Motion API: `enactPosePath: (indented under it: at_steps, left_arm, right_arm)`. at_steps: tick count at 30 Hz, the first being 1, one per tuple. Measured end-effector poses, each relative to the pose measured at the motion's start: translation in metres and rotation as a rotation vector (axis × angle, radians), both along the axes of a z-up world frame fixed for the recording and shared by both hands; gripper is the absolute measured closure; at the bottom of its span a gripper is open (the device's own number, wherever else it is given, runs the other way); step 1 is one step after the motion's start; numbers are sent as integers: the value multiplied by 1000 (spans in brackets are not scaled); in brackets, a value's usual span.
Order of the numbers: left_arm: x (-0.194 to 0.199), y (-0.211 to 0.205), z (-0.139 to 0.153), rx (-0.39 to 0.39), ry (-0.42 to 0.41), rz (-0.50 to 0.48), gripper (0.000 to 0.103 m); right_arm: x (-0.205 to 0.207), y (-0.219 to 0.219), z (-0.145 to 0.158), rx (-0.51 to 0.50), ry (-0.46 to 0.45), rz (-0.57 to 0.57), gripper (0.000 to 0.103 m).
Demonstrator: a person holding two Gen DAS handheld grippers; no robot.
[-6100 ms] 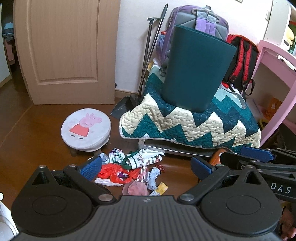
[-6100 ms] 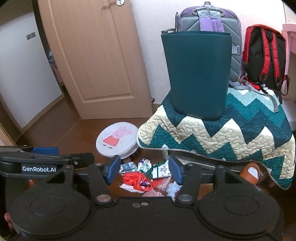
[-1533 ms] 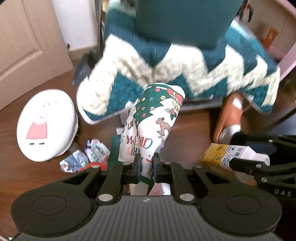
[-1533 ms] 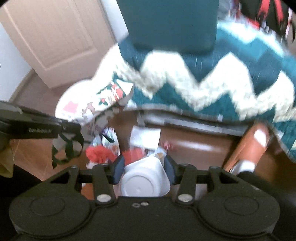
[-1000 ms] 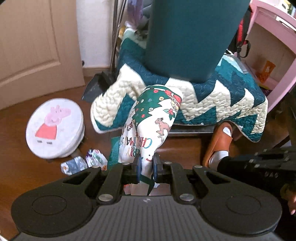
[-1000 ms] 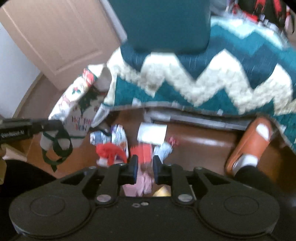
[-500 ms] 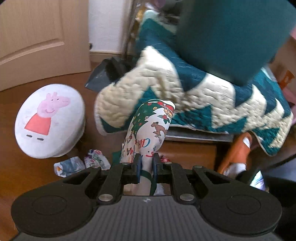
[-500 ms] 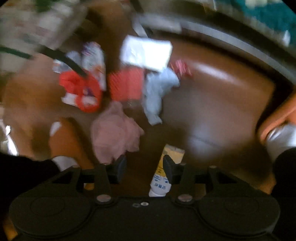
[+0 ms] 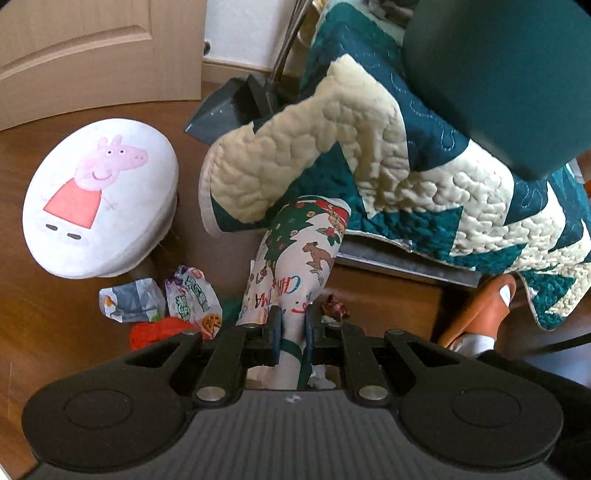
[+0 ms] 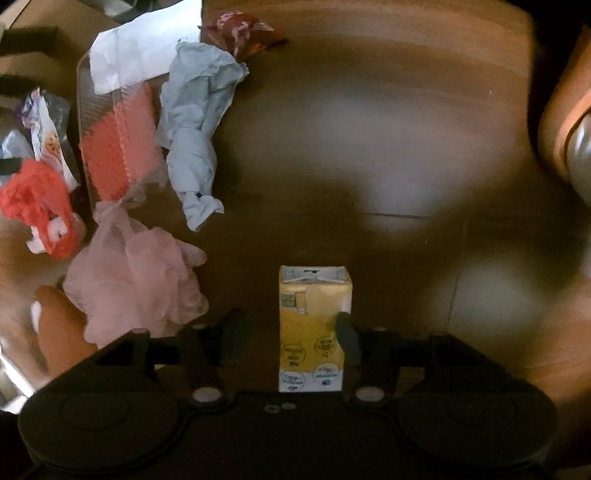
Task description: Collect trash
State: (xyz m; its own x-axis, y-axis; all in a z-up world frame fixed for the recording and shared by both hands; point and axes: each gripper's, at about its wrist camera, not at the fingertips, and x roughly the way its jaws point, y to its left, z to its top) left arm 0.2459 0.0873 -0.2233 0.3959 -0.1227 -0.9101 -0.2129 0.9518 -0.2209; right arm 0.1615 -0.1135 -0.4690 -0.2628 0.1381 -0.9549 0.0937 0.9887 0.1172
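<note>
While the left tongs (image 9: 292, 332) stand narrow, clamped on the white Christmas-print gift bag (image 9: 301, 258) held above the wooden floor (image 9: 55, 325), the right tongs (image 10: 290, 338) stand wide around the yellow-and-white drink carton (image 10: 313, 325) lying on the floor; one finger pad appears to touch its right side, the other is apart, so no grip yet.

Progress, judged: early. Whether the bag already holds anything cannot be told. Remaining on the floor, in the right wrist view:
- crumpled pale-blue paper (image 10: 197, 129)
- pink crumpled tissue (image 10: 136, 277)
- red crumpled plastic (image 10: 37, 206)
- red-and-clear wrapper (image 10: 118, 144)
- white paper sheet (image 10: 140, 51)
- small dark-red candy wrapper (image 10: 240, 27)

Left wrist view adds a white printed snack packet (image 9: 194, 297) and a grey-white wrapper (image 9: 131, 301) beside the white Peppa Pig stool (image 9: 99, 195).

Next, likely: close on the carton, move it to the bag.
</note>
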Motion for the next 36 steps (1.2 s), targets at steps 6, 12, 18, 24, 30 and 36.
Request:
enactPosePath:
  at_steps: [6,12,18,24,30,36]
  left_arm:
    - [3,2,-2,-20,9,16,91]
    - [-1,0,-1,-16,8,13,91]
    - [1,0,-4,-20,21,17,91]
    - [4,1,-7,-23,37,26,91]
    - [2,-1,-7,-12,30,20,91]
    - [0,-3,-1,6,2,12,91]
  right_arm:
    - [-12,9,2,-53,24,74,47]
    - [-20,14,-14,-23,-11,76,47]
    - [-14,16,-35,-62,29,106,47]
    - [-12,21,-35,-77,9,134,51]
    - [-13,29,-24,-106,14,204,58]
    - [-7,39,17,-94,-80,224,60]
